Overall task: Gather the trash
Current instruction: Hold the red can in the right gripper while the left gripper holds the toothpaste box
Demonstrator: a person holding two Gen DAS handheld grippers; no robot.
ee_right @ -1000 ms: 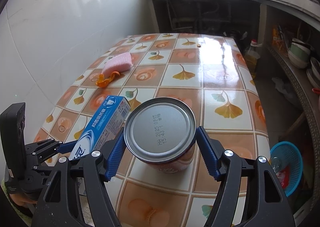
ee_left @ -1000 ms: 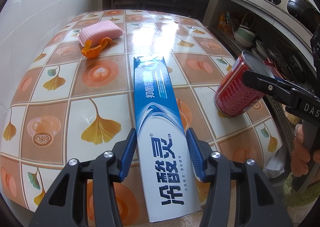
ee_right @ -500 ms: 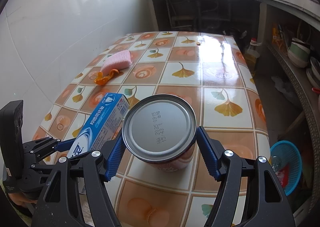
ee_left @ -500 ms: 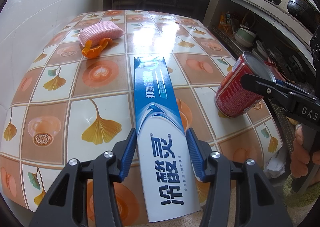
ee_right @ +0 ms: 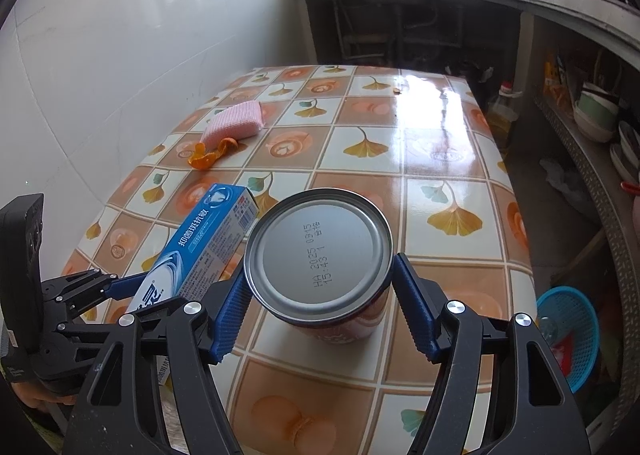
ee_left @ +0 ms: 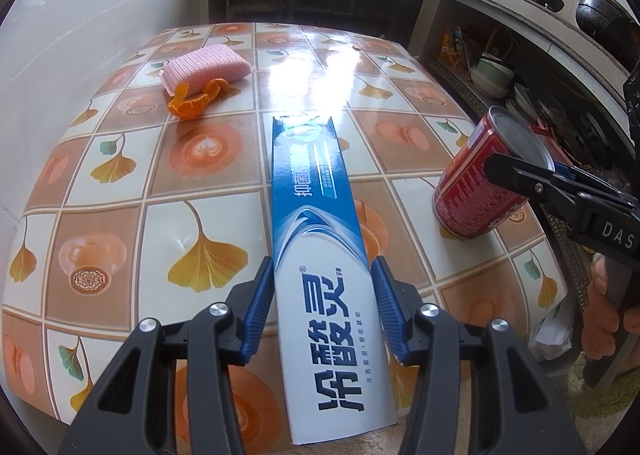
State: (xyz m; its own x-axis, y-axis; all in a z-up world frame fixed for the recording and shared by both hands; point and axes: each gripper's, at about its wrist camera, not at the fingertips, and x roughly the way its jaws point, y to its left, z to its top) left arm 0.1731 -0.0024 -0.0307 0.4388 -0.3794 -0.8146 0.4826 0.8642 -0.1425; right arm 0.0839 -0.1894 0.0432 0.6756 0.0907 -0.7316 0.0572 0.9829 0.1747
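A long blue and white toothpaste box [ee_left: 316, 215] points away from me over the tiled table [ee_left: 120, 215], its near end past the front edge. My left gripper [ee_left: 322, 275] is shut on it, both blue pads against its sides. A red can [ee_right: 318, 255] with a silver lid stands near the table's right edge, and my right gripper [ee_right: 320, 275] is shut on it just under the rim. In the left wrist view one finger [ee_left: 520, 179] of that gripper crosses the can [ee_left: 476, 191]. An orange peel [ee_left: 192, 103] lies at the far left of the table.
A pink sponge [ee_left: 208, 67] sits right behind the peel, near the white wall. A blue basket [ee_right: 568, 331] stands on the floor, right of the table. Shelves with bowls [ee_left: 492, 75] run along the right side, and a dark counter closes the back.
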